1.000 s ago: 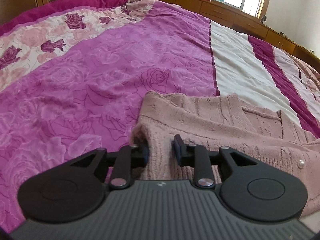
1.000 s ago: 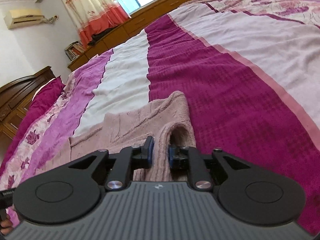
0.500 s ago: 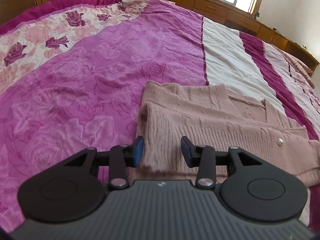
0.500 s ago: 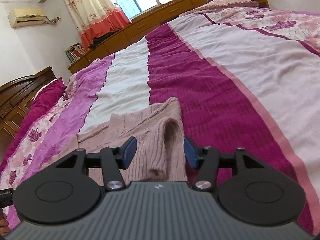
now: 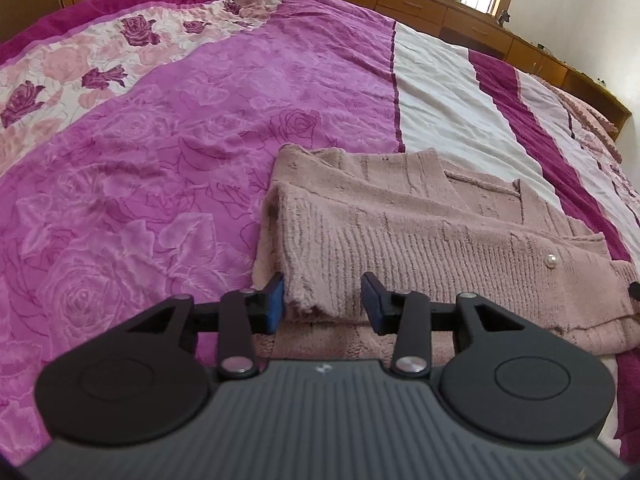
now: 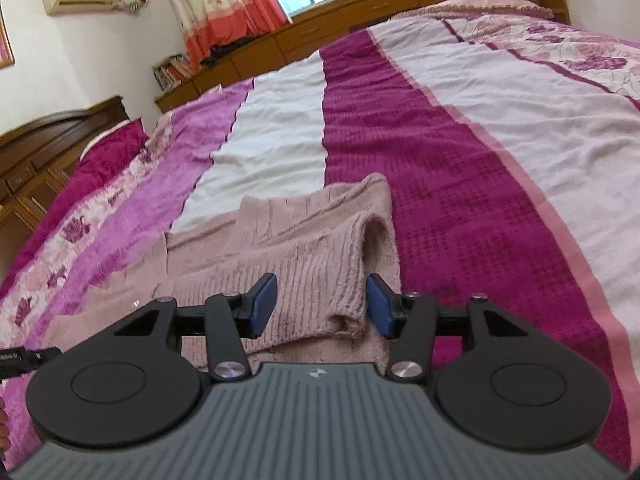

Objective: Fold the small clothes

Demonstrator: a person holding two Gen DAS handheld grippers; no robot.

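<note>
Left wrist view: pink knit cardigan [image 5: 420,236] lies folded on the bed [image 5: 180,152]; both sets of jaws spread, holding nothing.

Left gripper [image 5: 322,300] sits low and level at the garment's near edge, jaws apart either side of the folded-over corner, blue pads [image 5: 275,300] beside the knit; contact cannot be confirmed. Right gripper [image 6: 322,306] is posed likewise at the opposite end, jaws open, straddling the rolled fold of the cardigan [image 6: 304,248]. A pearl button [image 5: 551,261] shows at 3 o'clock in the left wrist view. The garment's far edge runs across the purple and white stripes. Open bedspread extends from 9 through 12 o'clock on the left side and from 12 through 3 o'clock on the right. Wooden cabinets [image 5: 460,20] border the bed at 12 o'clock.
</note>
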